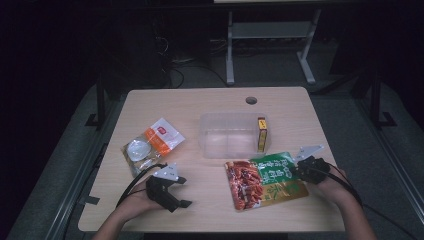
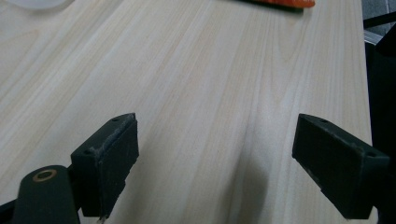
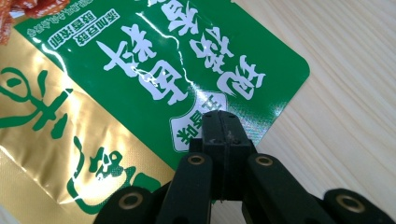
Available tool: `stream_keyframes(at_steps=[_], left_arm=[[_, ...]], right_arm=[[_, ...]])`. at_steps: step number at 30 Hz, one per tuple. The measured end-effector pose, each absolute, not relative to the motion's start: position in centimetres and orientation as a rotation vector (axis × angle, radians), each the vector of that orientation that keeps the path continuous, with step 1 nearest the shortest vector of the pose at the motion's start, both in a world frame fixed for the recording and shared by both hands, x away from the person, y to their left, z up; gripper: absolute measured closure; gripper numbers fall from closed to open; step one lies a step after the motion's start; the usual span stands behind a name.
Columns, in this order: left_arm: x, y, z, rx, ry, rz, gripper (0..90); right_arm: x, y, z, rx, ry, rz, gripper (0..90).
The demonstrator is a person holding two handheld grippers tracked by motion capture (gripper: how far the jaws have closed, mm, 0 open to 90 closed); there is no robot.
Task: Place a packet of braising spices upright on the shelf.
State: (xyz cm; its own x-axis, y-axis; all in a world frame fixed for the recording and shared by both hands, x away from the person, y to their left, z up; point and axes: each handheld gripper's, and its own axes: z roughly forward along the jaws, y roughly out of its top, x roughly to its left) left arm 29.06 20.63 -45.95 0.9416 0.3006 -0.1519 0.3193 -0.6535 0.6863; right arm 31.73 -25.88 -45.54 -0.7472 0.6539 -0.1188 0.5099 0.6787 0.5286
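High view: a light wooden table (image 1: 210, 205) is seen from above in a dark room. Near its right front edge a green, gold and red snack pouch (image 1: 264, 178) lies flat. The right gripper (image 1: 300, 168), held in a hand that enters from the lower right, is placed at the pouch's right-hand edge. Behind the pouch, a clear plastic container (image 1: 230, 136) stands with a small yellow box (image 1: 261, 134) upright inside its right end. To the left, an orange and white packet (image 1: 152, 143) lies on the table. Just in front of that packet the left gripper (image 1: 181, 191) is held over bare wood, its jaws spread apart, well away from the pouch.

Left gripper view: two black jaws are shown wide apart with only bare table between them; nothing is held. A sliver of the pouch's orange edge (image 2: 285, 3) is visible at the top.

Right gripper view: the jaws are seen pressed together at the green corner of the pouch (image 3: 159, 70), over its white lettering. Whether foil is pinched between them cannot be told.
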Motion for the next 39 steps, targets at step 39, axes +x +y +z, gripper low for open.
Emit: stream_keyframes(at_steps=[39], left_arm=[[29.6, 21.3, -44.4, 2.328, 0.472, 0.039, 13.5]], right_arm=[[30.6, -11.8, -45.5, 0.457, 2.774, 0.794, 90.0]])
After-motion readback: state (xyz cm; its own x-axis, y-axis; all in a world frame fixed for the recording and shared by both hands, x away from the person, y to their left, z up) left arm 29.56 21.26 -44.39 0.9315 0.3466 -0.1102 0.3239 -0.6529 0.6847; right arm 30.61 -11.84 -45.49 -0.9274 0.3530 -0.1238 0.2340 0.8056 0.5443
